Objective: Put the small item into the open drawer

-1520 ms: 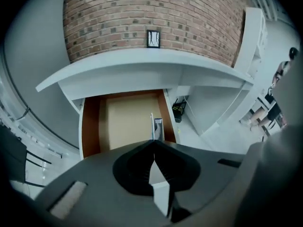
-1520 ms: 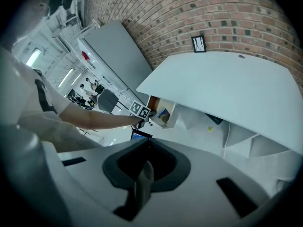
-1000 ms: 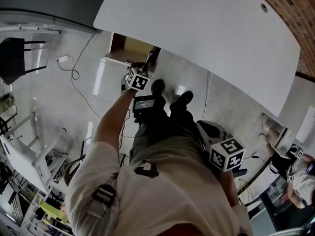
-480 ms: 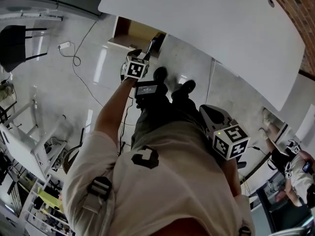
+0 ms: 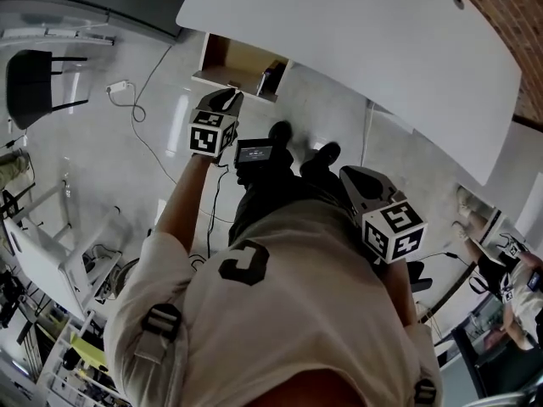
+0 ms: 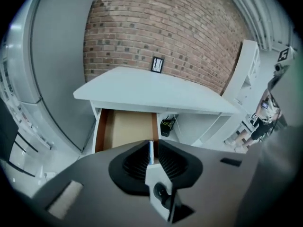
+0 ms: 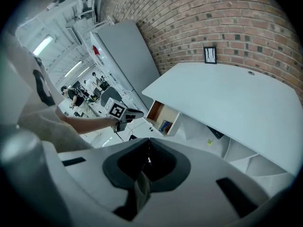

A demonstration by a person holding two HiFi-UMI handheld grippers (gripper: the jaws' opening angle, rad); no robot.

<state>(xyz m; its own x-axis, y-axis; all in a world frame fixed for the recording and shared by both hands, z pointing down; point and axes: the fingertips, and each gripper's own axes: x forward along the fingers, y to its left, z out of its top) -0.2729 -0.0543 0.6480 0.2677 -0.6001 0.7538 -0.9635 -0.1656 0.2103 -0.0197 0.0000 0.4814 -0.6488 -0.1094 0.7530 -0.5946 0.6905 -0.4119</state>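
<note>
Under the white desk (image 5: pixel 356 41) the wooden drawer (image 5: pixel 237 60) stands open. A small dark-and-blue item (image 5: pixel 271 79) lies at its right side, also visible as a blue item (image 7: pixel 164 126) in the right gripper view. My left gripper (image 5: pixel 227 100) hangs above and in front of the drawer (image 6: pixel 125 126). Its jaws have just been closing, stand a narrow slit apart and hold nothing; a blue-white sliver shows through the slit. My right gripper (image 5: pixel 361 181) stays by the person's right hip, with its jaws (image 7: pixel 148 148) together and empty.
A black box (image 6: pixel 165 126) sits under the desk beside the drawer. A small picture frame (image 6: pixel 157 64) stands on the desk against the brick wall. A cable and power strip (image 5: pixel 119 87) lie on the floor at left, near a black chair (image 5: pixel 34 79).
My left gripper has lifted up and back from the drawer mouth toward the person. The small item stays in the drawer. The right gripper has barely shifted.
</note>
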